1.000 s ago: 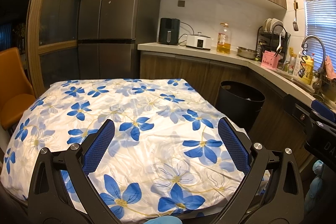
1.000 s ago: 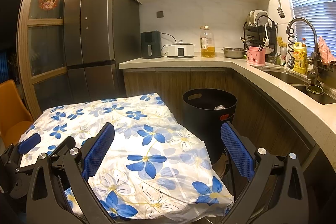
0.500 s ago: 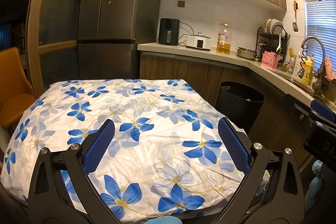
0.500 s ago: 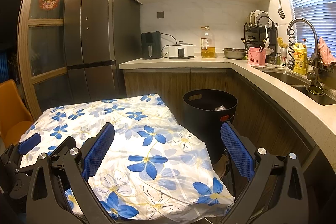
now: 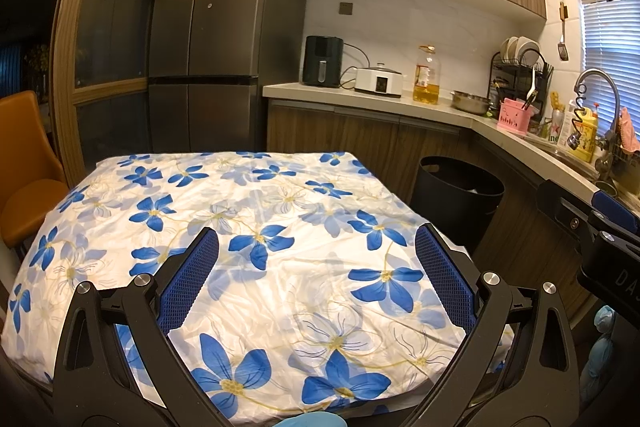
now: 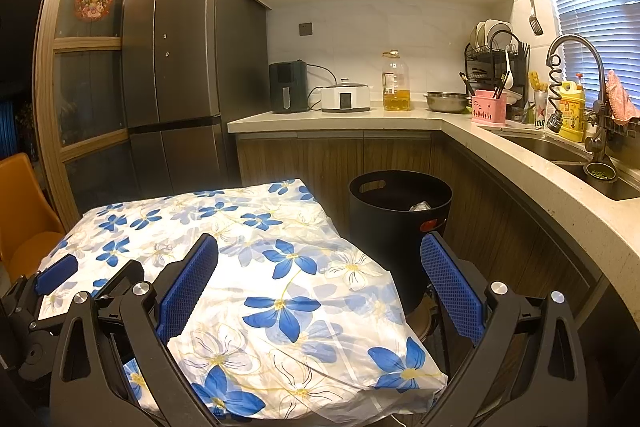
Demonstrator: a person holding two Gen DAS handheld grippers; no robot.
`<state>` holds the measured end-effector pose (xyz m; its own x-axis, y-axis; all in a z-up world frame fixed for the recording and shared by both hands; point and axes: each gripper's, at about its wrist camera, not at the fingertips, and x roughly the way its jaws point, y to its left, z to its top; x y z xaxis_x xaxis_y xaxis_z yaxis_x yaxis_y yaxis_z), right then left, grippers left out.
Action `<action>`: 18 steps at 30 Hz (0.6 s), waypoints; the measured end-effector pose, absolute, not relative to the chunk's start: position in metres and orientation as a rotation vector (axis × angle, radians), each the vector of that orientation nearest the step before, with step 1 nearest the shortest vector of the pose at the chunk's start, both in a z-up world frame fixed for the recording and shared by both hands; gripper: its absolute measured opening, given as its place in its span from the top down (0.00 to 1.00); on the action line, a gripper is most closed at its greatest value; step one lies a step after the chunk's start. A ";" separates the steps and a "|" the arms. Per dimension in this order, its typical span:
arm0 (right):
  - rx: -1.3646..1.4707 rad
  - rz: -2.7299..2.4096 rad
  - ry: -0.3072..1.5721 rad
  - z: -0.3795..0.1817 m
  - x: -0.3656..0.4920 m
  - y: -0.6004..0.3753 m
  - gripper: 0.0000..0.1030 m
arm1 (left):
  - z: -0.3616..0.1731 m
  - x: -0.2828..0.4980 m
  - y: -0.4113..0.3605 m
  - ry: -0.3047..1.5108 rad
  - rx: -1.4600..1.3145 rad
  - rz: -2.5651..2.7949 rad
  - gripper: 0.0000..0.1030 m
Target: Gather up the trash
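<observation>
A black round trash bin stands on the floor beyond the table's right corner, with crumpled clear wrapping and a red piece inside; the left wrist view also shows the bin. My left gripper is open above the table, which wears a white cloth with blue flowers, and nothing lies between its fingers. My right gripper is open too, over the table's right corner, empty. No loose trash shows on the cloth. The left gripper's body appears at the right wrist view's lower left.
An L-shaped counter carries an air fryer, a cooker, an oil bottle, a steel bowl, a pink caddy and a dish rack. A sink and tap lie to the right. A grey fridge and an orange chair stand to the left.
</observation>
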<state>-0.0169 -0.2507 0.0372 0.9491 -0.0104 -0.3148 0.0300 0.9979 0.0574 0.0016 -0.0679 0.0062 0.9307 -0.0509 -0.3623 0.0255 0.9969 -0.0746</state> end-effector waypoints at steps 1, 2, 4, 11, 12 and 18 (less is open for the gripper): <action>0.062 -0.021 0.319 0.037 -0.017 -0.251 0.05 | 0.006 0.002 -0.068 0.373 -0.069 -0.039 0.06; 0.062 -0.022 0.319 0.038 -0.017 -0.250 0.05 | 0.006 0.002 -0.068 0.373 -0.069 -0.039 0.06; 0.061 -0.021 0.318 0.037 -0.017 -0.250 0.05 | 0.007 0.001 -0.067 0.372 -0.069 -0.040 0.06; 0.063 -0.021 0.320 0.037 -0.017 -0.251 0.05 | 0.007 0.002 -0.067 0.373 -0.070 -0.037 0.06; 0.063 -0.021 0.318 0.037 -0.017 -0.250 0.05 | 0.007 0.001 -0.065 0.373 -0.071 -0.038 0.06; 0.062 -0.021 0.318 0.037 -0.017 -0.250 0.05 | 0.007 0.002 -0.066 0.372 -0.070 -0.038 0.06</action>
